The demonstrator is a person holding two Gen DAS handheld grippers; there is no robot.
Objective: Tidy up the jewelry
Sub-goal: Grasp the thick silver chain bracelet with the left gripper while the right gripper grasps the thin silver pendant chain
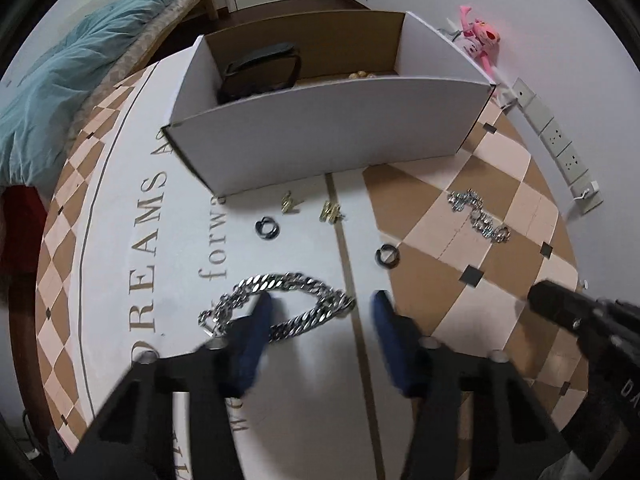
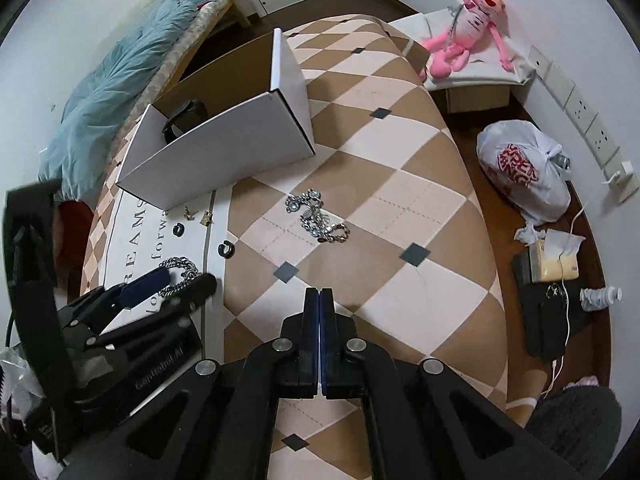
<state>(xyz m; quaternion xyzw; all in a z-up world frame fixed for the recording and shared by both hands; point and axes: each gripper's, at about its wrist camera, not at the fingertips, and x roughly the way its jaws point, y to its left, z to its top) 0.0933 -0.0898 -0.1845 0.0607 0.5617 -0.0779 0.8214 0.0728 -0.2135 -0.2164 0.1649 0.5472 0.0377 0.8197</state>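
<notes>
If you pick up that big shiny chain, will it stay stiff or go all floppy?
Probably floppy: the silver chain is made of separate links and already lies in loose curves. It looks thick and metal, so likely heavy for its size. Gripped at one spot by the left gripper, the rest would probably dangle.

Left tongs (image 1: 320,308) astride silver chain (image 1: 276,304), perhaps touching, white box (image 1: 320,136) beyond

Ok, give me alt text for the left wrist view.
The left gripper straddles a chunky silver chain on a patterned table, not yet pinching it. Beyond lie rings, gold earrings, a second chain and an open white box.
</notes>
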